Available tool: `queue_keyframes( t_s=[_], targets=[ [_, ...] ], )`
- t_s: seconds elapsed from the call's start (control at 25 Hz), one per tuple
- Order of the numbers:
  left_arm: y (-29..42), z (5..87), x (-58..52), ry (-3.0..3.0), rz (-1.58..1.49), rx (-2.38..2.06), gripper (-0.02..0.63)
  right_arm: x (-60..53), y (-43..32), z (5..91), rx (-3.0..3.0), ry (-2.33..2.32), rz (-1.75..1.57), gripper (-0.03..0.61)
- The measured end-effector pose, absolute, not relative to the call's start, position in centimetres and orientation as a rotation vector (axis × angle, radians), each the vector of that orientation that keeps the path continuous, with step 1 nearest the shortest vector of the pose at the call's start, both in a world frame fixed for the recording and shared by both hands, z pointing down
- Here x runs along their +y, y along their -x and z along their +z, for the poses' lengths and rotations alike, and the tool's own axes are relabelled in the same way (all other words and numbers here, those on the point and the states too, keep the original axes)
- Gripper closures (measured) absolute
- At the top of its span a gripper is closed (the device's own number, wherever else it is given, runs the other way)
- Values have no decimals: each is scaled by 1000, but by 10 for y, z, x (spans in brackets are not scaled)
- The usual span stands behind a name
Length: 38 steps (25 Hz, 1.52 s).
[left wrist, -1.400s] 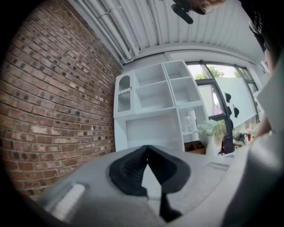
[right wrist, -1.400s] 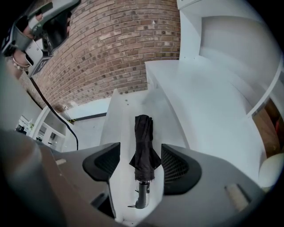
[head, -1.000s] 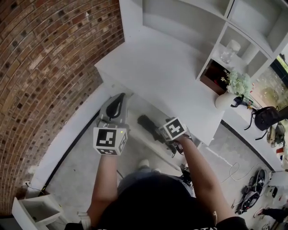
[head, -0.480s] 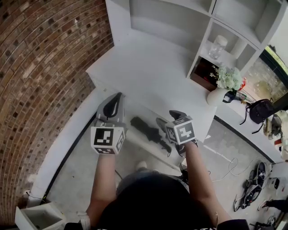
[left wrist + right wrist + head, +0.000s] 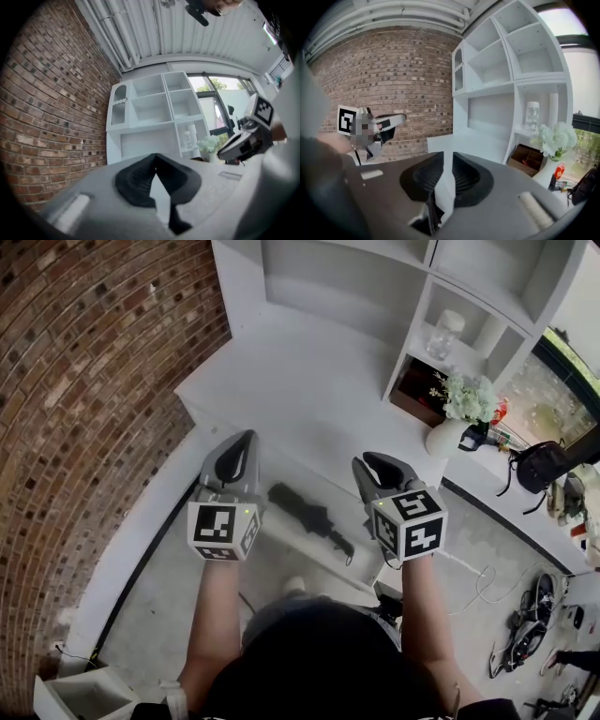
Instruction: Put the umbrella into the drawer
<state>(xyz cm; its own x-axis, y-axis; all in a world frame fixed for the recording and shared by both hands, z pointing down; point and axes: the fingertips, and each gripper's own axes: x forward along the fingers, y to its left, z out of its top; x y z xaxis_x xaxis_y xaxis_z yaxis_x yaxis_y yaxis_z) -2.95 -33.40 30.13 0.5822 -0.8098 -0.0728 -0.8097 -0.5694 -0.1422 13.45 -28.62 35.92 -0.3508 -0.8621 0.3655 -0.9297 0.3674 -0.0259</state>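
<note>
**A:** What sort of room is it?

**B:** A brick wall (image 5: pixel 84 381) runs along the left of the drawer (image 5: pixel 314 554). The drawer stands pulled out from under a white bench (image 5: pixel 309 390), and white shelves (image 5: pixel 356 277) rise beyond it at the back of the bench.

**A:** And the left hand-held gripper (image 5: pixel 246 439)?

**B:** It hovers above the drawer's left end, pointing level. Its jaws are pressed together on nothing.

**A:** Where's the umbrella (image 5: pixel 305 517)?

**B:** It's folded, black, and lies slantwise inside the drawer. Its thin end, with the strap, points toward the drawer's right front corner. I can't tell whether the strap hangs over the rim.

**A:** The right hand-held gripper (image 5: pixel 373 463)?

**B:** That one is above the drawer's right end, clear of the umbrella. Its jaws have just been closing. A narrow gap shows between them, with nothing in it.

**A:** So what could go wrong from here?

**B:** The umbrella looks placed, so I'd guess shutting the drawer is what's left. If the strap does lie over the front rim, a push could pinch it or jam the drawer. Pushing at one end only might skew the drawer on its runners. There's also a vase of flowers (image 5: pixel 441 439) up on the bench to the right of the drawer, and a wide swing of the right arm could topple it.
</note>
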Motion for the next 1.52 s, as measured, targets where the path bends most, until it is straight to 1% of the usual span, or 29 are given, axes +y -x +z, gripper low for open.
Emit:
queue_keyframes(
  t_s=[0.04, 0.08, 0.28, 0.56, 0.88, 1.52],
  targets=[
    [28, 300, -334, 2650, 1, 1364, 614, -286, -139, 348, -2361, -1627, 296, 556],
    [27, 299, -334, 2650, 2, 1359, 614, -285, -143, 338, -2384, -1664, 271, 574],
    [23, 291, -330, 2642, 10, 1332, 614, -279, -155, 301, -2475, -1770, 200, 575],
    [26, 275, -327, 2605, 30, 1320, 614, -264, -165, 253, -2442, -1848, -136, 575],
    [30, 246, -320, 2548, 86, 1297, 614, -245, -177, 217, -2360, -1987, -401, 575],
    [30, 219, -312, 2491, 126, 1268, 614, -238, -186, 214, -2272, -2028, -443, 575]
  ],
)
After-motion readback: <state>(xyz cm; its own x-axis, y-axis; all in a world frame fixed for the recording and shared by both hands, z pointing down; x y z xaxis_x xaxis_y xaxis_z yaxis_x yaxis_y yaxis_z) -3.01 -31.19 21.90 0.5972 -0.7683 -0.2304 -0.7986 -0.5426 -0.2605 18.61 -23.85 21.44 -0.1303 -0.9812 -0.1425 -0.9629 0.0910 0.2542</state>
